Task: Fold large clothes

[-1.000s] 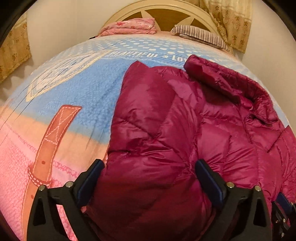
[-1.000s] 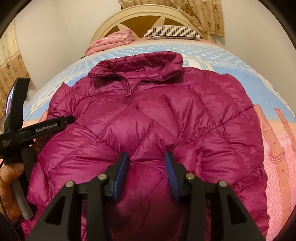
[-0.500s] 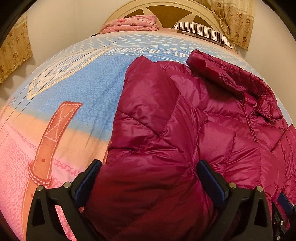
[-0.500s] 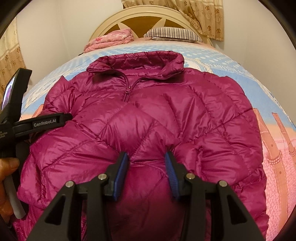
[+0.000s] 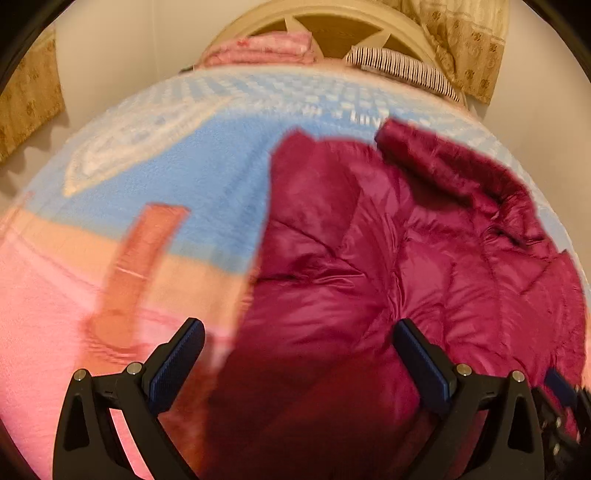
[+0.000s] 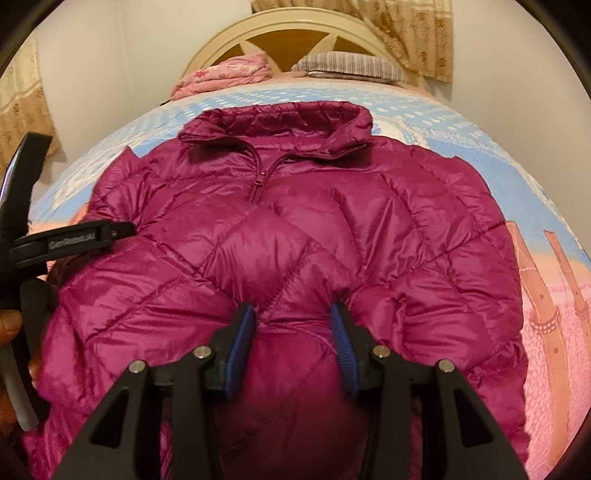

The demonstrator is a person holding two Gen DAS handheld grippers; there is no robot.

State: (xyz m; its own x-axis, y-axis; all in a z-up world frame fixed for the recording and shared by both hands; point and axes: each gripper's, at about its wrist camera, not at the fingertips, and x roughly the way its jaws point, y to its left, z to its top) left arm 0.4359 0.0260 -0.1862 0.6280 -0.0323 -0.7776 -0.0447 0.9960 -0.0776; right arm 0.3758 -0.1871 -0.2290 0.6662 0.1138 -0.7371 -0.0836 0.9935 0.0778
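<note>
Left wrist view first, and it's blurred. The left gripper (image 5: 297, 354) sits at the bottom of the frame with its jaws spread wide. The jacket (image 5: 388, 280), a shiny magenta puffer, fills the right half and runs down between the jaws, but neither blue pad (image 5: 177, 363) is pressing on it. The left pad is over the pink part of the blanket (image 5: 177, 177); the right pad is over the jacket. The collar (image 5: 443, 166) lies toward the upper right. At the top, the headboard (image 5: 332, 22), a folded pink quilt (image 5: 262, 48) and a striped pillow (image 5: 402, 70). Curtain (image 5: 469, 40) in the upper right corner.

Right wrist view now, much sharper. The jacket (image 6: 295, 240) lies front up across the middle of the bed, collar (image 6: 280, 118) at the far end, zip (image 6: 256, 181) closed below it, sleeves folded in over the front. The right gripper (image 6: 291, 328) is at lower centre, jaws opening, with a puffed fold of jacket between the pads (image 6: 240, 339); the fabric bunches at both pads, so contact holds. At the left edge, the other gripper (image 6: 55, 240) seen from the side, with a hand (image 6: 11, 332) on its handle. Blanket (image 6: 554, 295) showing pink at the right, blue further up.
</note>
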